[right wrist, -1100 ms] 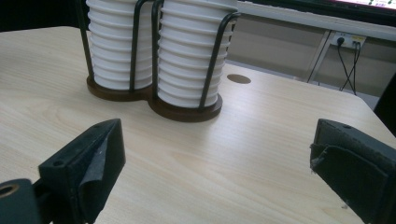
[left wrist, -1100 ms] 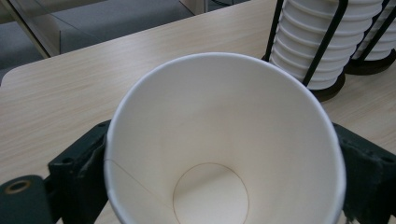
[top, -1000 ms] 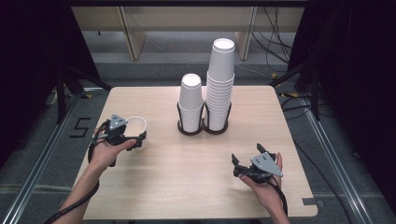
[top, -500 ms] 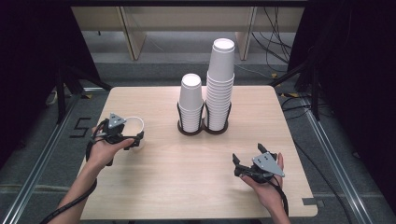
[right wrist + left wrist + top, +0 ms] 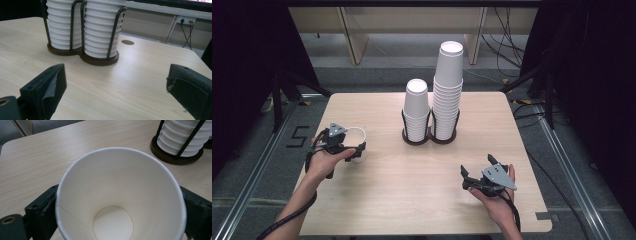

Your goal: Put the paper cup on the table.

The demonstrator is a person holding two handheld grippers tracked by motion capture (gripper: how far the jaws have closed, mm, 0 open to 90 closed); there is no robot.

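Pale wood grain covers the table (image 5: 412,180), and near its left edge a white paper cup (image 5: 355,136) stands upright, mouth open to the ceiling. The left gripper (image 5: 357,150) has this cup between its 2 black jaws; in the left gripper view the cup (image 5: 120,200) sits between them, 1 jaw at each side of its wall, right against the paper. The jaws have just been opening a little with the cup between them, and whether the pads press on the paper cannot be told from the pictures. The person's left hand (image 5: 324,160) holds that gripper from the near side, forearm coming in over the near left corner. Toward the far edge, about midway along it, a dark wire rack (image 5: 429,137) with 2 round bases holds 2 stacks of cups (image 5: 434,100) mouth down, the right stack taller than the left. The rack stands well apart from the single cup. Near the near right corner the right gripper (image 5: 472,175) rests in the person's right hand (image 5: 497,202), pointed toward the middle of the table. Its jaws are spread wide with bare wood between them, gripping nothing, and have just been opening slightly; in the right gripper view the rack (image 5: 82,53) shows beyond them.
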